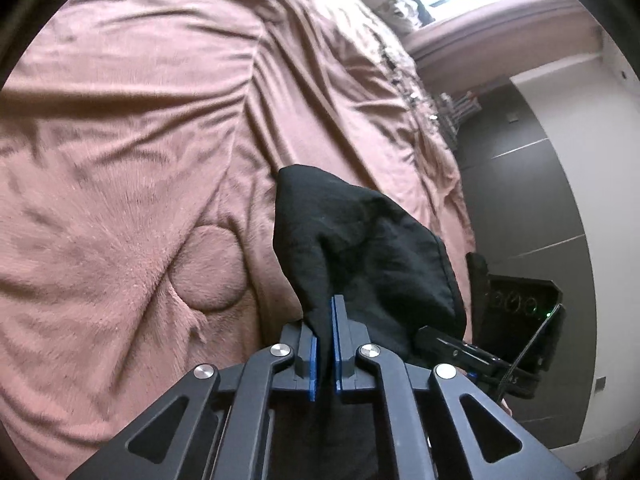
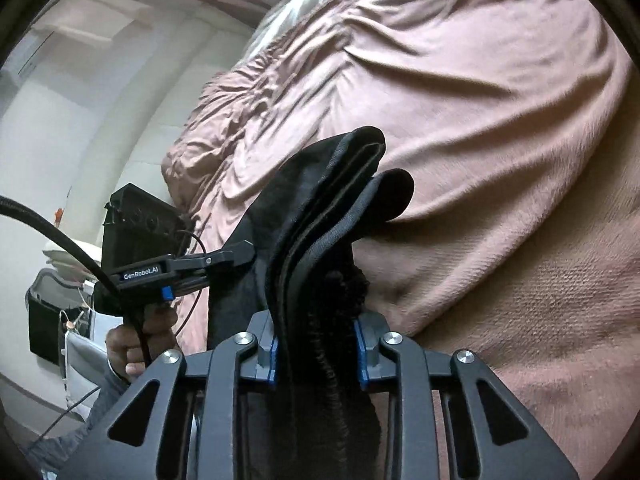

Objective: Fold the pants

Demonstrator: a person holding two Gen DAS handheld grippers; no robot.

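The black pants [image 1: 360, 240] hang in the air above the bed, held at two places. My left gripper [image 1: 325, 332] is shut on a thin edge of the pants. My right gripper [image 2: 318, 344] is shut on a thick bunch of the pants [image 2: 320, 216], with the folded waistband standing up past the fingers. The left gripper [image 2: 236, 254] also shows in the right wrist view, off to the left, touching the same cloth. The right gripper [image 1: 452, 350] shows at the lower right of the left wrist view.
A wrinkled pink blanket [image 1: 160, 120] covers the bed under the pants, also seen in the right wrist view [image 2: 480, 100]. A round lump [image 1: 208, 268] sits in the blanket. Grey floor [image 1: 520, 200] and white walls lie beyond the bed edge.
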